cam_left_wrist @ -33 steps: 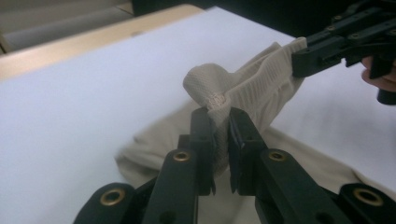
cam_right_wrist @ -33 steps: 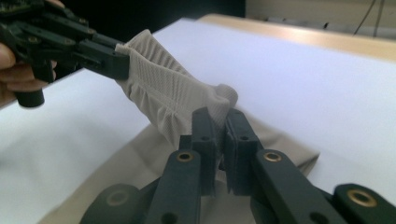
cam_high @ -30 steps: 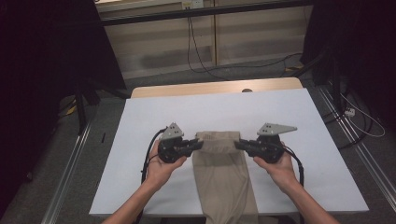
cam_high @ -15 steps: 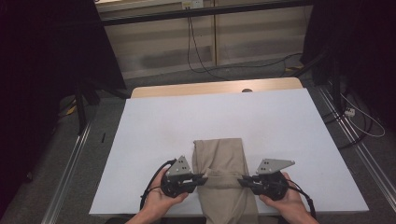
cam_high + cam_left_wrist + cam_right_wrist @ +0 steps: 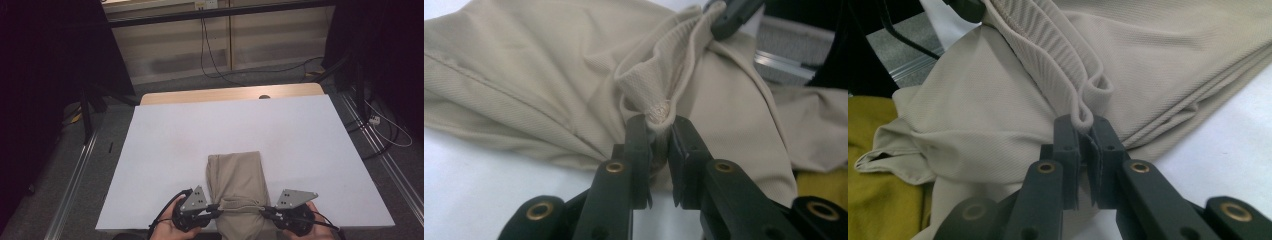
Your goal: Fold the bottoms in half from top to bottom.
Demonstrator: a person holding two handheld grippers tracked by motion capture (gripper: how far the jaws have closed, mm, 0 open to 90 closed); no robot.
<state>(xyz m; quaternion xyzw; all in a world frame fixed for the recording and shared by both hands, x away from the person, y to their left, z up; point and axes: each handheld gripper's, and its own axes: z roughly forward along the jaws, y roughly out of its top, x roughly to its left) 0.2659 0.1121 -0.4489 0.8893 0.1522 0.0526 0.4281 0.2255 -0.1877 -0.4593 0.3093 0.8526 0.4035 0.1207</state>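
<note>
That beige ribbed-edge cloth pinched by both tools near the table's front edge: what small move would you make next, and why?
Probably lower the edge onto the beige ribbed-edge cloth and let go. The left tool and right tool each clamp one end of its ribbed band, which already lies doubled over the folded stack on the white table, so the fold looks nearly laid.

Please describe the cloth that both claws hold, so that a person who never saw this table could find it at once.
Look at the white table and go to the middle of its near edge. There lies a beige folded garment, long and narrow, hanging over that edge. Its ribbed band is pinched by the left claw and the right claw, and it is the one cloth on the white surface.
</note>
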